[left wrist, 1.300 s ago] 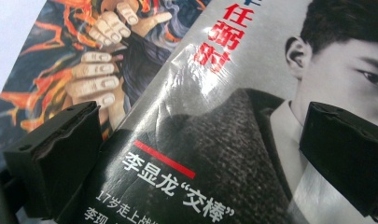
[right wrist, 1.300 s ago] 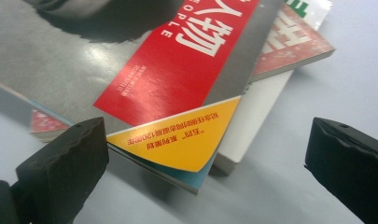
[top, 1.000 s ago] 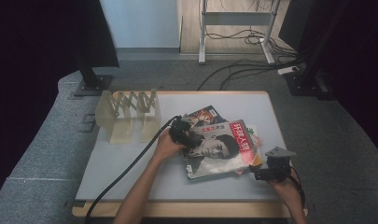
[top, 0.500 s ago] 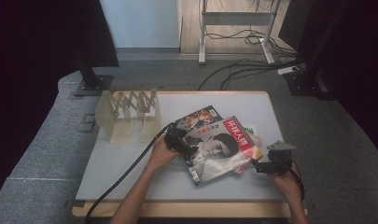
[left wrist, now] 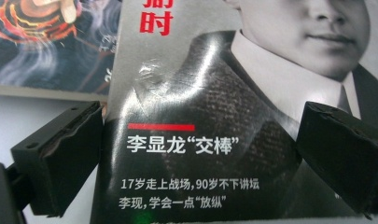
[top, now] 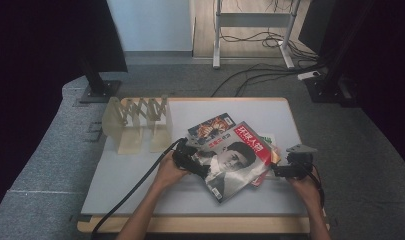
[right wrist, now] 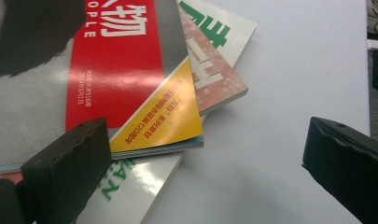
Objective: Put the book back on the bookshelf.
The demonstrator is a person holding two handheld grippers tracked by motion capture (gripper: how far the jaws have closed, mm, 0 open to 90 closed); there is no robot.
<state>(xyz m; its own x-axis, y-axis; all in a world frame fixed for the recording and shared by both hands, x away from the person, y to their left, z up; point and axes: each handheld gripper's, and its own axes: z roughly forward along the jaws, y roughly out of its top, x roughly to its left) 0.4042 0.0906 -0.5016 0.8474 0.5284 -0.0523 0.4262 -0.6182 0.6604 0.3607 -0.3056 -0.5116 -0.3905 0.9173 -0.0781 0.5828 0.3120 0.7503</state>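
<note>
A stack of magazines lies right of centre on the white table [top: 135, 187]. The top magazine [top: 237, 160] has a portrait cover with a red title and sits skewed, one corner toward the front edge. My left gripper [top: 199, 167] is at its left edge, open, with the cover [left wrist: 200, 116] lying between the spread jaws [left wrist: 200, 154]. A colourful magazine [top: 210, 125] pokes out behind [left wrist: 46, 46]. My right gripper [top: 276, 170] is open at the stack's right side [right wrist: 205, 168]. The top magazine's yellow corner [right wrist: 168, 116] sits by its left jaw, over a green-lettered book [right wrist: 224, 28].
A wooden accordion rack [top: 140, 111] with pale dividers stands at the table's back left. A black cable [top: 135, 187] trails from the left gripper to the front edge. A monitor stand [top: 97, 90] and floor cables [top: 260, 75] lie beyond the table.
The top magazine has turned and slid toward the front left along with my left gripper. The right gripper has stayed at the stack's right side.
</note>
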